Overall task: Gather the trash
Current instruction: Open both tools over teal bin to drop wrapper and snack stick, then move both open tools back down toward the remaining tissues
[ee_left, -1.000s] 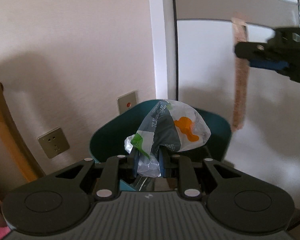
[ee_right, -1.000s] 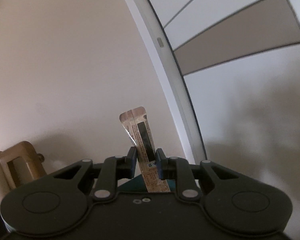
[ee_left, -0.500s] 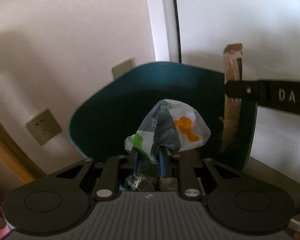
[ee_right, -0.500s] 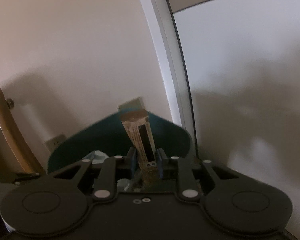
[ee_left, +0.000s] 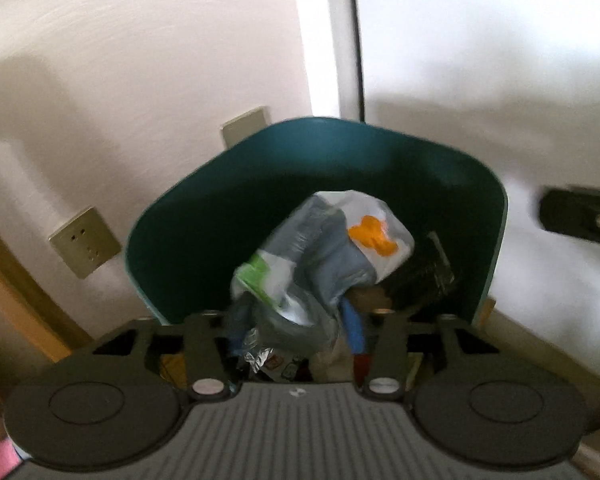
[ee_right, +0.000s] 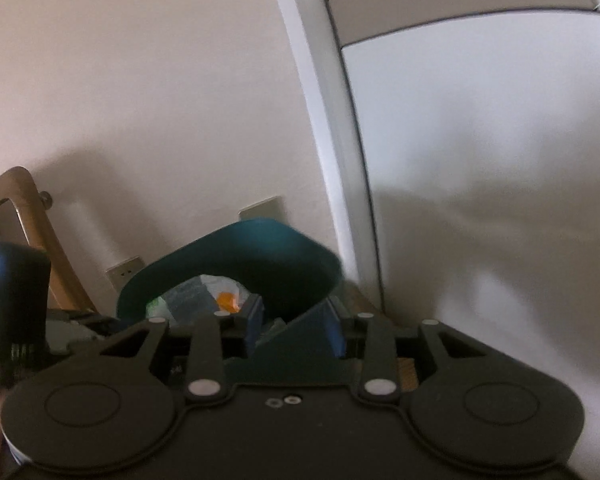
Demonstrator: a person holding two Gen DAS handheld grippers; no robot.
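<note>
Crumpled plastic wrapper (ee_left: 324,252), white with green and orange print: centre of the left wrist frame, inside the teal bin (ee_left: 384,156), above the other rubbish. Judged light, soft and slippery; likely to spring open or cling. Best taken at a bunched fold rather than a flat face. Motion blur present; contact with the fingers not clear.

Left gripper (ee_left: 296,328): lower centre of the frame, jaws spread apart, wrapper no longer pinched between them. Released, by the look of it.

Bin contents: dark wrapper (ee_left: 424,268) at centre right against the inner wall, silver foil scrap (ee_left: 256,356) and small mixed packets at lower centre. Exact count not readable.

Right gripper (ee_right: 294,326): lower centre of the right wrist frame, jaws apart, nothing between them. Bin rim visible through the gap; wrapper visible left of centre inside the bin.

Surroundings: wall sockets (ee_left: 85,242) at left, white door frame (ee_left: 332,32) at upper centre, wooden chair frame (ee_right: 24,208) at the left edge.
</note>
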